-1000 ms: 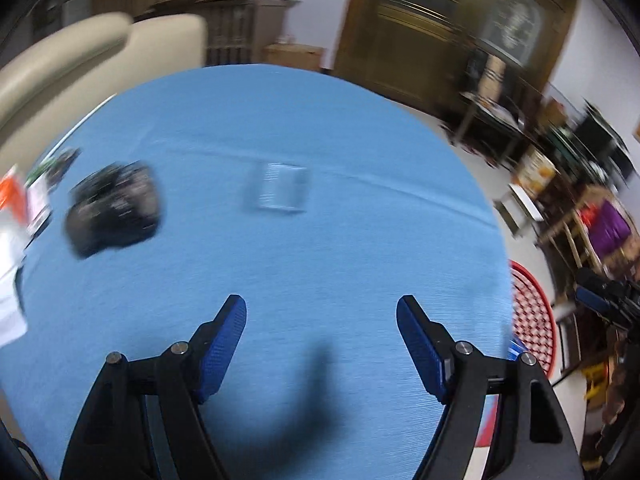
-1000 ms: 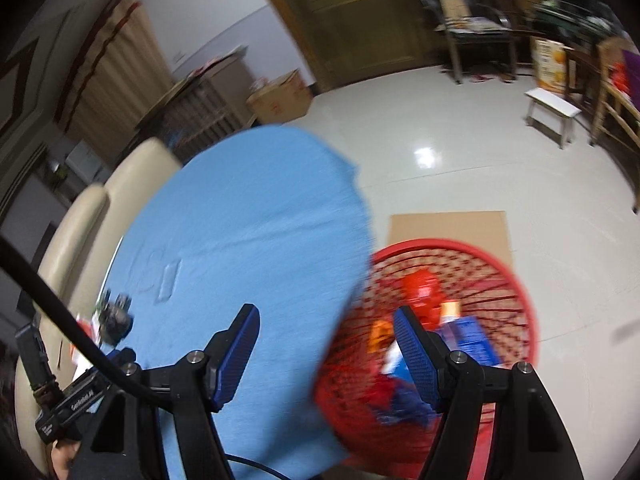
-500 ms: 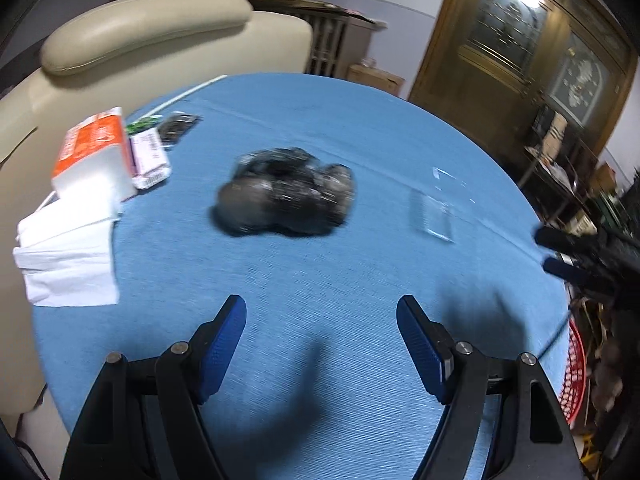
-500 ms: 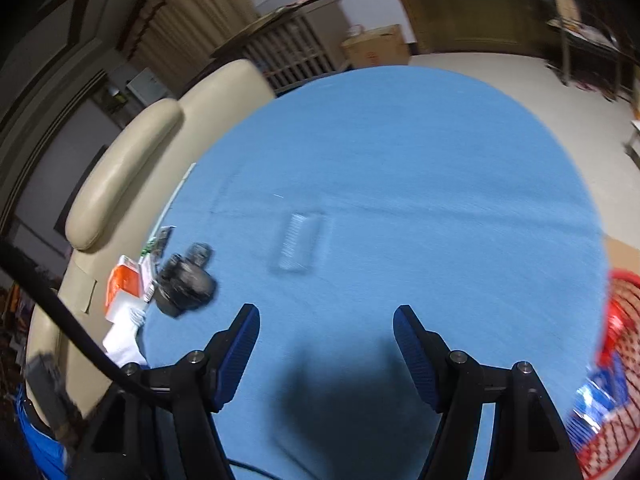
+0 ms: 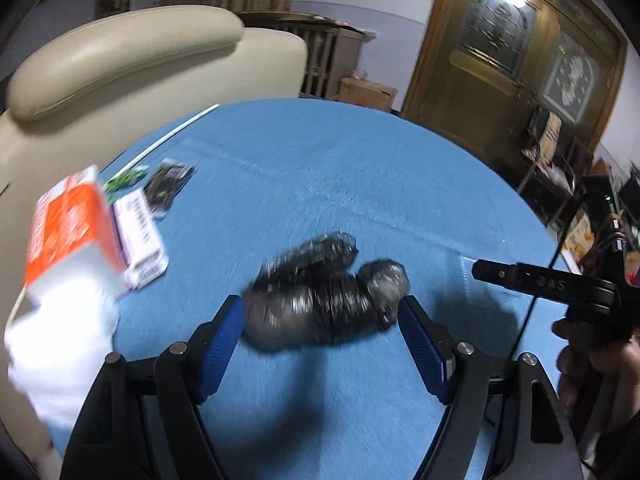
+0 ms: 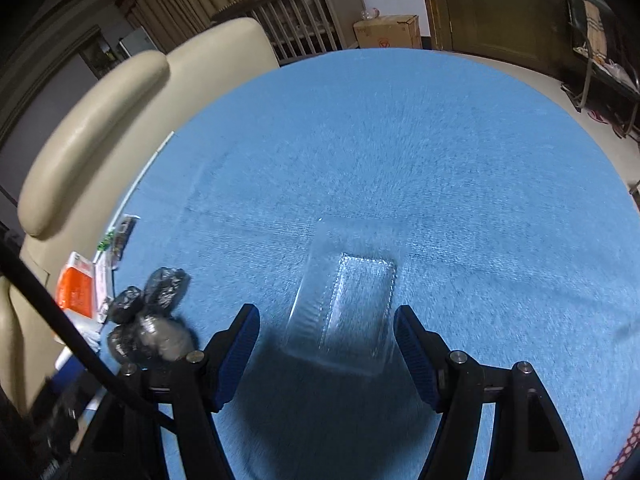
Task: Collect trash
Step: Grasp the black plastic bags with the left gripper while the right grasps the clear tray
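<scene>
The left gripper (image 5: 320, 334) was seen spread, its pads either side of a crumpled black bag (image 5: 324, 308) without pressing it. The right gripper (image 6: 326, 342) was likewise spread around a clear plastic tray (image 6: 344, 312) near mid-table (image 6: 440, 140). The bag was judged soft and light, best pinched across its bulk; the tray thin, slippery and crushable, best taken by its long walls. An orange carton (image 5: 72, 224) at the left was shown clearly only in the left view.
</scene>
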Tool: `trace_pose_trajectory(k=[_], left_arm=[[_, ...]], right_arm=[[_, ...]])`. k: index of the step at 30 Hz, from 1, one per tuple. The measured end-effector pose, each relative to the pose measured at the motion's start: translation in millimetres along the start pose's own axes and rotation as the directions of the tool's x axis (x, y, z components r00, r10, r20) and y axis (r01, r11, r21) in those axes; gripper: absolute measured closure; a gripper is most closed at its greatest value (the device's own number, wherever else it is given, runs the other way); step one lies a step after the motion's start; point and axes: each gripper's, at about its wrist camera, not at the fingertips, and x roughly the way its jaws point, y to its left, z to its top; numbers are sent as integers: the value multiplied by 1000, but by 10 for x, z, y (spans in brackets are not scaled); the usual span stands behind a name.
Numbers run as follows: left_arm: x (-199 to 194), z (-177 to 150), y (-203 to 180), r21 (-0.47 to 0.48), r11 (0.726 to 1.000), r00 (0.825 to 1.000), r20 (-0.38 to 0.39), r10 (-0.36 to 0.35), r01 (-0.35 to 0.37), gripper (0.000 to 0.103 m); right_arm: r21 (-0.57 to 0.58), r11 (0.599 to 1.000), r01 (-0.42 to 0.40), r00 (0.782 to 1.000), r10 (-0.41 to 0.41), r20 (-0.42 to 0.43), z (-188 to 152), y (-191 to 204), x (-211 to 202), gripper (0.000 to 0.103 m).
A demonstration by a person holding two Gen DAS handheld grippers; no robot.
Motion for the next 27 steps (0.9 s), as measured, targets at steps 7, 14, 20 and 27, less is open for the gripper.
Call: trace_pose_trajectory(k=[7, 14, 20, 27], left_arm=[[336, 119, 71, 66, 995, 995, -77, -67, 73, 24], [294, 113, 23, 124, 982, 987, -83, -134, 144, 22], [565, 154, -44, 192, 975, 985, -150, -80, 108, 20], [567, 59, -236, 198, 974, 981, -179, -79, 114, 35]], right_arm=[[-60, 998, 16, 999, -18, -33, 6, 56, 194, 39], [-93, 996, 3, 999, -7, -36, 3, 49, 198, 40], [-97, 995, -18, 999, 14, -42, -16, 30, 166, 40], [-114, 993, -20, 999, 16, -34, -26, 17, 144, 40]])
